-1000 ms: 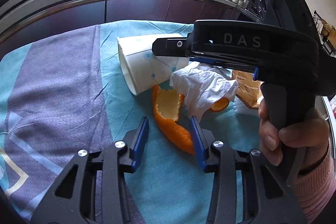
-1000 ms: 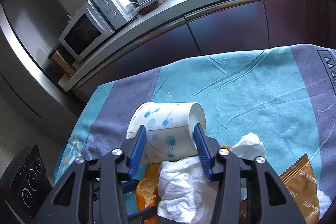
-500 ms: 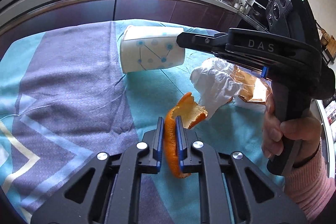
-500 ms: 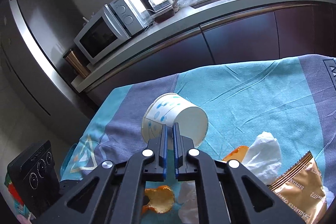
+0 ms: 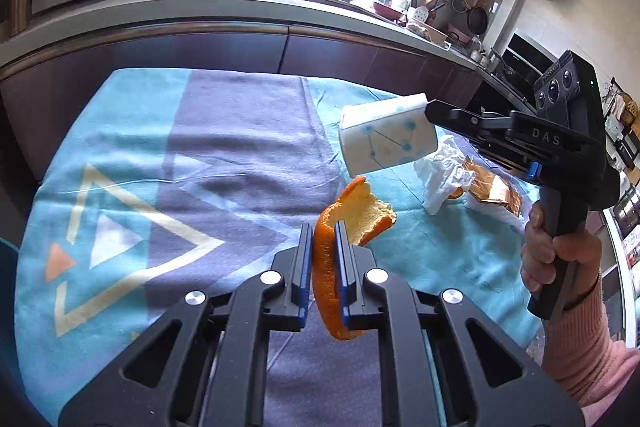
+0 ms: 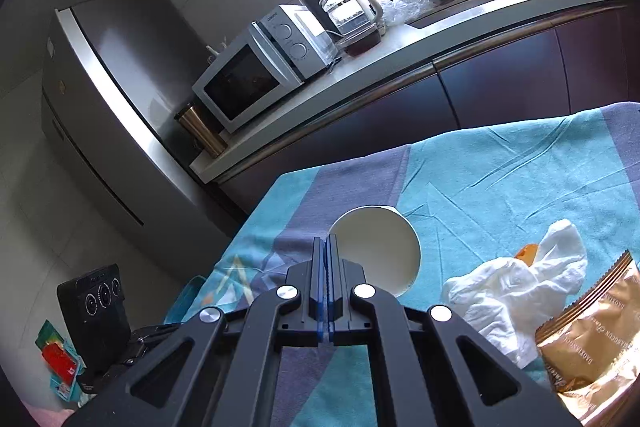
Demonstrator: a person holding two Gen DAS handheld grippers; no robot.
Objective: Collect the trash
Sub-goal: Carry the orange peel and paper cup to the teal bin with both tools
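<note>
My left gripper (image 5: pixel 323 233) is shut on a curled orange peel (image 5: pixel 348 219) and holds it above the cloth. My right gripper (image 6: pixel 327 245) is shut on the rim of a white paper cup (image 6: pixel 378 253) with blue dots; in the left wrist view the cup (image 5: pixel 386 139) hangs in the air from the right gripper (image 5: pixel 430 107). A crumpled white tissue (image 6: pixel 516 287) and a gold snack wrapper (image 6: pixel 592 331) lie on the cloth at the right. A small bit of orange peel (image 6: pixel 527 251) shows behind the tissue.
The table is covered by a teal and purple cloth (image 5: pixel 224 155). A dark counter with a microwave (image 6: pixel 256 75) and a kettle (image 6: pixel 352 15) runs behind it. A fridge (image 6: pixel 112 99) stands at the left. The tissue (image 5: pixel 442 175) and wrapper (image 5: pixel 494 187) lie right of the cup.
Both grippers closed, the left on the orange peel and the right on the cup's rim. Both then rose, lifting peel and cup off the cloth.
</note>
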